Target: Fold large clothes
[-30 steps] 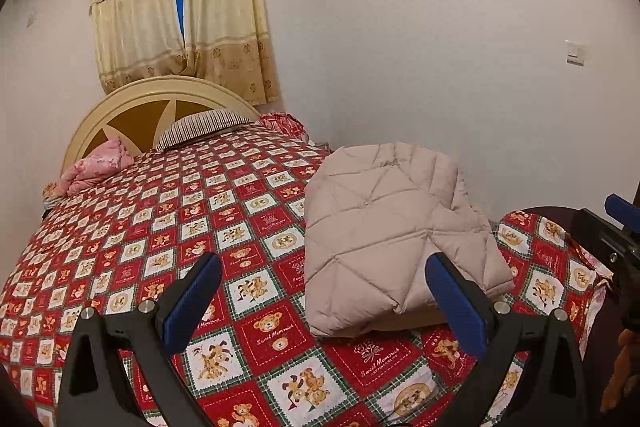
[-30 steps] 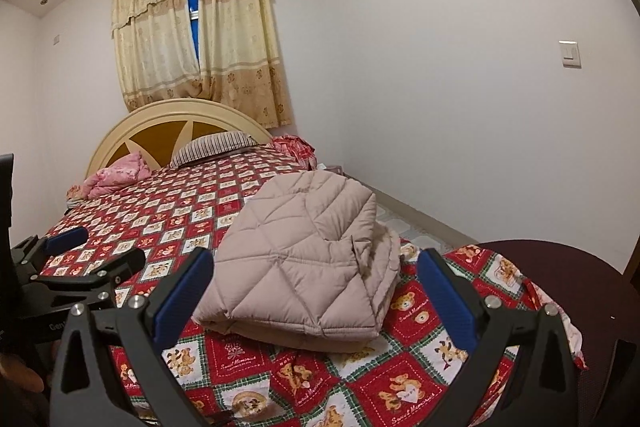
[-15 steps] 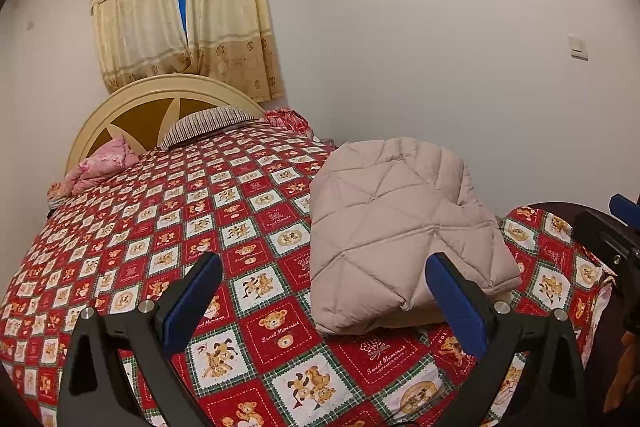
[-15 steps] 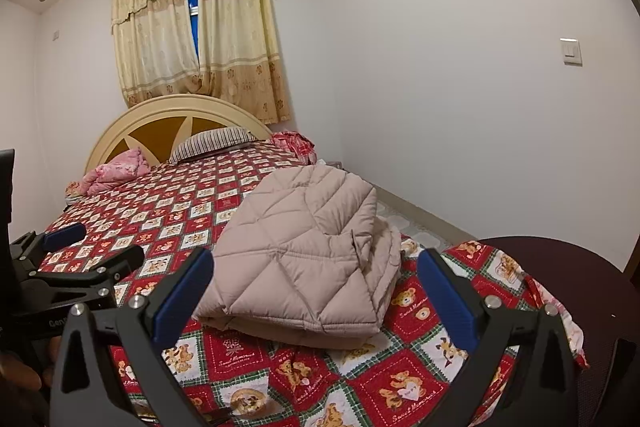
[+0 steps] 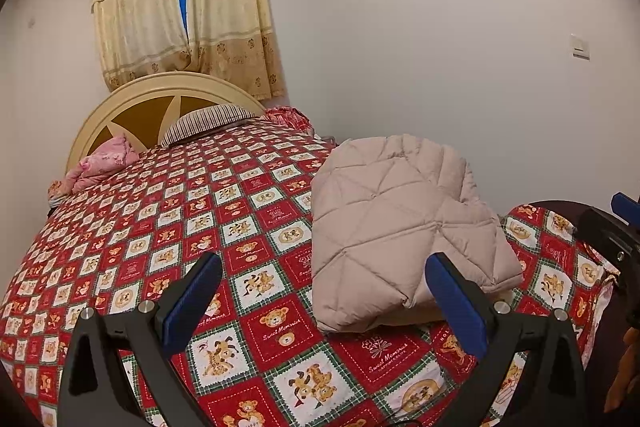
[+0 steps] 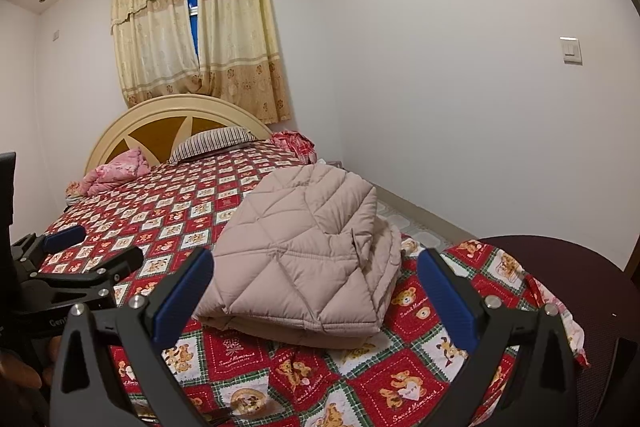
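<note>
Counted in the room: one folded quilted jacket (image 5: 404, 223), beige, laid on one bed (image 5: 168, 227). Two hand-held grippers are seen, the left hand-held gripper (image 5: 324, 301) and the right hand-held gripper (image 6: 314, 293), each with two blue-padded fingers held apart. One striped pillow (image 6: 214, 143) is noted at one rounded headboard (image 6: 160, 119). One pink bundle (image 6: 116, 171) and one red bundle (image 6: 294, 143) are recorded. Two curtain panels (image 6: 236, 39) are hung on one rod. One wall switch (image 6: 571, 50) is counted.
</note>
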`<state>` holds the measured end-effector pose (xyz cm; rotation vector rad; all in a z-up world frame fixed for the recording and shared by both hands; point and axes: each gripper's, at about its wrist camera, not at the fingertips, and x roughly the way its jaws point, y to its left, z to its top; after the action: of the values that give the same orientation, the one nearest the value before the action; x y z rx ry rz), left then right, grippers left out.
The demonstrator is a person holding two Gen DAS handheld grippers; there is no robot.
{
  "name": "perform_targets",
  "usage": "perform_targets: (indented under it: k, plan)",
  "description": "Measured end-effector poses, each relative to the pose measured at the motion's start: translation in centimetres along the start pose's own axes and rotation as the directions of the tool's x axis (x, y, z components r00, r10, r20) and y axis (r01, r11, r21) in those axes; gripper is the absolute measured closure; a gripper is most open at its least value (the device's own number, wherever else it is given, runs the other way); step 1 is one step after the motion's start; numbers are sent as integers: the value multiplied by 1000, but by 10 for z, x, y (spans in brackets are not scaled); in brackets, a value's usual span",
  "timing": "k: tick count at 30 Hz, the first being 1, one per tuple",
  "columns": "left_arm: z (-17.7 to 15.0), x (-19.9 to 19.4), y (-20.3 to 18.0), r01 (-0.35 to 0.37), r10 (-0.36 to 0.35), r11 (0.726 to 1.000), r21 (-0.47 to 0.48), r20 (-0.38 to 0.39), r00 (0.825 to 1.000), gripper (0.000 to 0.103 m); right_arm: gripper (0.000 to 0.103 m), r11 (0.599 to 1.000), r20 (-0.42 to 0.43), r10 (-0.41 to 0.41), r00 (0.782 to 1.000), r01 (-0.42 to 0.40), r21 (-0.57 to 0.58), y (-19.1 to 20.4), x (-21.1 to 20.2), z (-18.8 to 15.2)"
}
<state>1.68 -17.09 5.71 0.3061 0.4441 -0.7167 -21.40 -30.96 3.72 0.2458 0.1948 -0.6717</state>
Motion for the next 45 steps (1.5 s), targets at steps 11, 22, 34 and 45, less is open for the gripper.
perform_targets:
  k: [11, 22, 34, 45]
  plan:
    - [-2, -1, 2, 4, -4, 1000, 1, -5, 1000, 1, 0, 1000, 2, 0, 1000, 0, 0, 1, -1, -1]
    - [-3, -1, 3, 0, 0, 1000, 0, -6, 1000, 1, 0, 1000, 3, -1, 1000, 1, 1, 0, 0, 0]
    - [-2, 6, 14, -52, 52, 999, -9, -14, 999, 1, 0, 1000, -2, -7, 1000, 7, 3, 5, -4, -4]
    - [-5, 16, 24, -36, 35, 999, -34, -41, 999, 1, 0, 1000, -4, -11, 1000, 11, 10, 6, -4, -5]
